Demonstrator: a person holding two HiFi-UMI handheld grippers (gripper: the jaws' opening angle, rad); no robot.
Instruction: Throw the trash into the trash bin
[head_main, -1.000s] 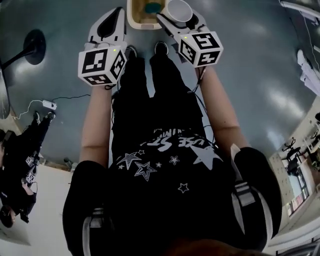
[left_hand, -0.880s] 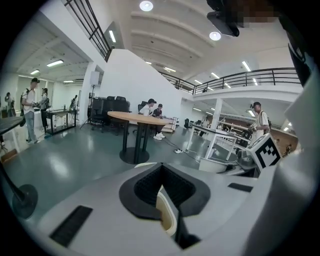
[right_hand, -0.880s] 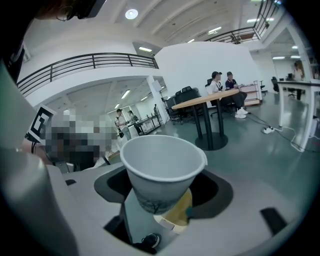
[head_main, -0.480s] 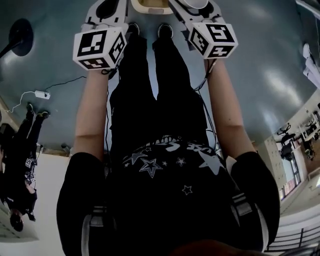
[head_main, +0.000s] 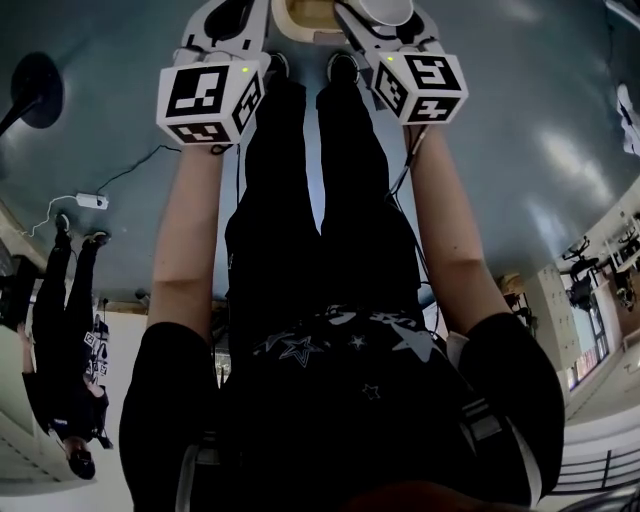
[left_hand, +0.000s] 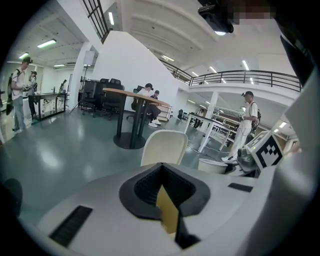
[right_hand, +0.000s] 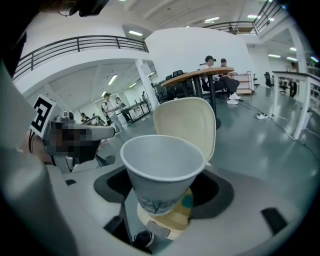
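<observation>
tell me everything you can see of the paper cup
The paper cup is white, with a rolled rim and a faint bluish tree print near its base. It looks empty and undented. It tilts mouth toward the camera, its lower part clamped between the right gripper's fingers. Just beyond and below it is a cream bin with its lid raised.

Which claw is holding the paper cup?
The right claw: a white paper cup stands upright between its jaws. The left claw has no cup.
</observation>
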